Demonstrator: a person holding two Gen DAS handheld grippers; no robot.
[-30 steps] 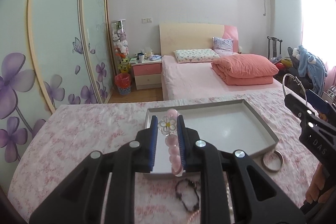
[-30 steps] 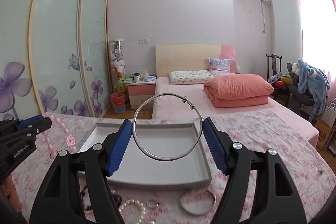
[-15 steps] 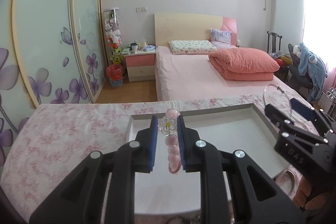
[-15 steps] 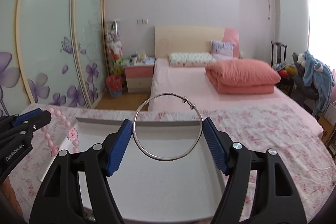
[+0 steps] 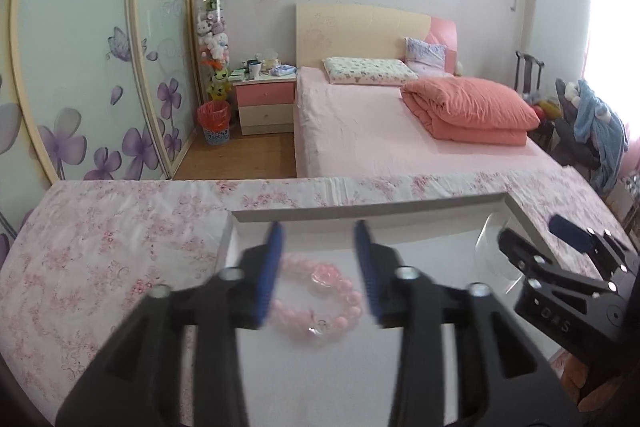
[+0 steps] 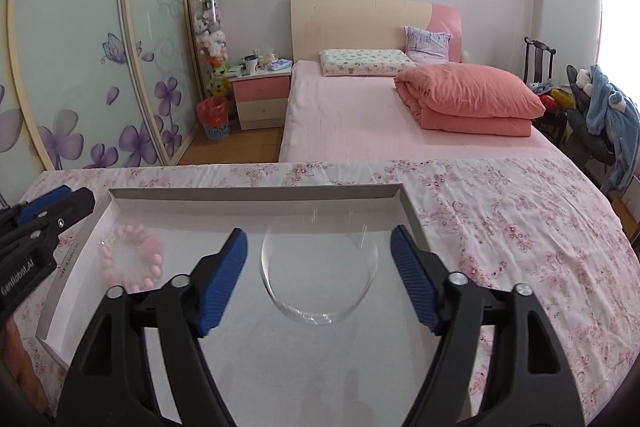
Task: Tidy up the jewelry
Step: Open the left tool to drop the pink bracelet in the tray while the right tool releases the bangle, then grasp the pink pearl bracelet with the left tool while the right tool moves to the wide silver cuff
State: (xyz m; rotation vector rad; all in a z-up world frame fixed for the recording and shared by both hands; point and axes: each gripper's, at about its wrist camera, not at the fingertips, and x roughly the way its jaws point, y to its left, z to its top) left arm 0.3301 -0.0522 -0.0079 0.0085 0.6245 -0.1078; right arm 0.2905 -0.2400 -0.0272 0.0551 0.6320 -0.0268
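Note:
A pink bead bracelet point(image 5: 318, 301) lies in the left part of the white tray point(image 5: 360, 213), between and below my left gripper's point(image 5: 318, 263) spread blue fingers, free of them. It also shows in the right wrist view point(image 6: 132, 259). My right gripper point(image 6: 320, 259) is open over the tray point(image 6: 256, 193). A thin silver bangle point(image 6: 320, 275), blurred by motion, sits between its fingers without touching the pads. The right gripper also shows in the left wrist view point(image 5: 560, 287).
The tray sits on a table with a pink floral cloth point(image 6: 500, 227). Behind it stand a pink bed point(image 6: 400, 119), a nightstand point(image 6: 262, 99) and glass wardrobe doors point(image 6: 80, 67). The left gripper's tip shows at the tray's left edge point(image 6: 48, 215).
Both grippers moved down over the tray and opened. The pink bracelet dropped from the left gripper into the tray. The silver bangle came free of the right gripper's pads.

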